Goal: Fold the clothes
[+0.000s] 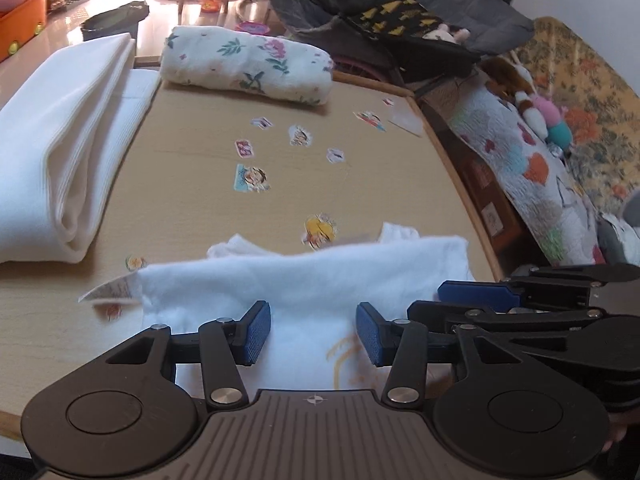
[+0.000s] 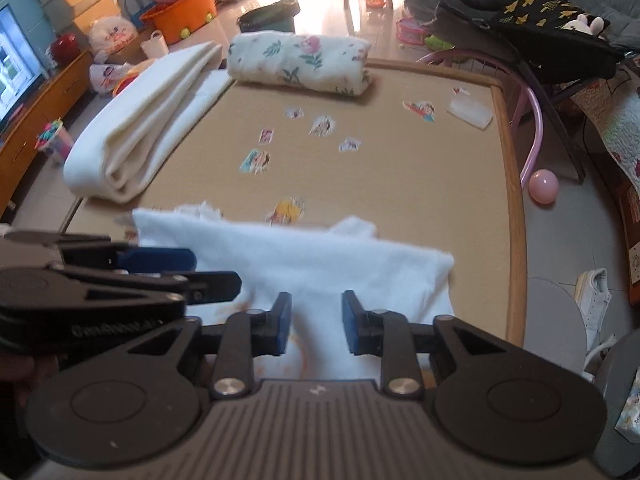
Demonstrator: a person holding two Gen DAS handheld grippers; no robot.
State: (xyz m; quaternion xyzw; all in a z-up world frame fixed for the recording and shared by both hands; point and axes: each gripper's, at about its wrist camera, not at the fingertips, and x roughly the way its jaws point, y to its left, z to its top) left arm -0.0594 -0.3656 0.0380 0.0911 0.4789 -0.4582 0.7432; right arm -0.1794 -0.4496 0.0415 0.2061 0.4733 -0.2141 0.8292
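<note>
Both the left gripper [image 1: 313,330] and the right gripper [image 2: 316,322] stand with jaws apart, holding nothing. The white garment [image 1: 304,280] lies directly ahead of them, doubled over (further folds may remain). Folded cloths [image 2: 140,120] lie beyond.

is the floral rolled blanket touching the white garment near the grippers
Apart. The right wrist view shows bare table with stickers between the floral blanket at the far edge and the white garment at the near edge.
</note>
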